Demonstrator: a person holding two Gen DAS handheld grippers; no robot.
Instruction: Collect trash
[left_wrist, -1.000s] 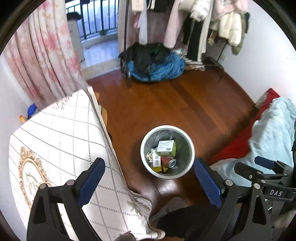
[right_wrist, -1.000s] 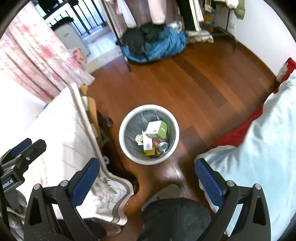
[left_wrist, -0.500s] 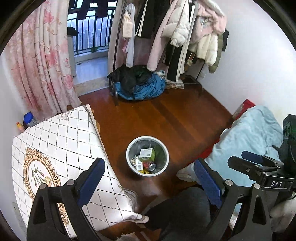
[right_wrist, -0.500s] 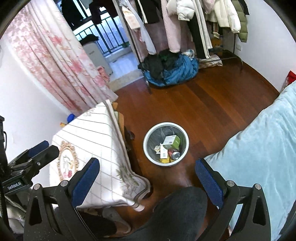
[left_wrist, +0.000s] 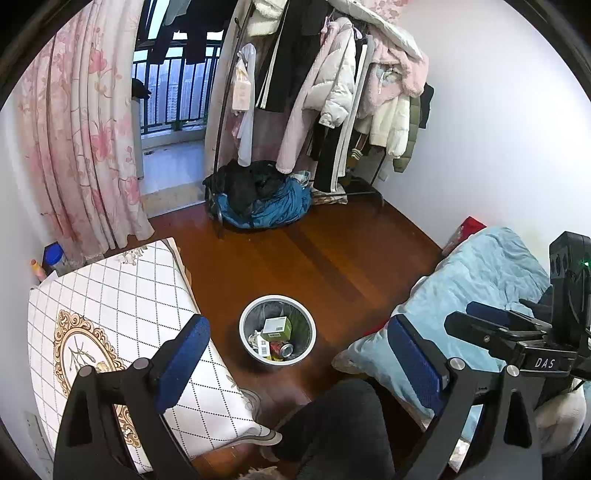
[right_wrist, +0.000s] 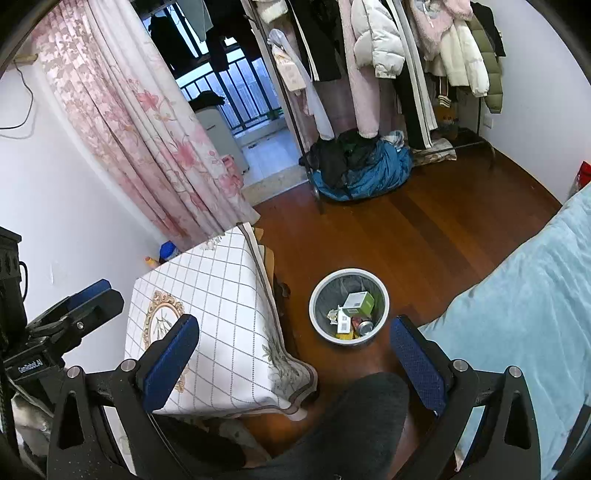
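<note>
Bedroom scene: dark wood floor (left_wrist: 332, 258), white walls, pink floral curtain (left_wrist: 85, 147) by a balcony door, loaded clothes rack (left_wrist: 332, 92) at the back with a blue-and-black clothing pile (left_wrist: 262, 203) under it. White round trash bin (left_wrist: 312, 328) stands on the floor between a small table with a diamond-grid cloth (left_wrist: 122, 306) and a bed with a light blue cover (left_wrist: 491, 280). Bin holds trash: green-and-white box (left_wrist: 277, 326), a can (left_wrist: 286, 348), paper scraps, something yellow. Left gripper (left_wrist: 297, 363) is spread wide, nothing between the blue pads (left_wrist: 183, 362); it hangs high above the floor, well apart from the bin. Right gripper (right_wrist: 295, 363) likewise wide apart and empty, also high up. Each gripper shows at the edge of the other's view. Person's dark-clad leg (right_wrist: 354, 424) fills the bottom centre of both views.
</note>
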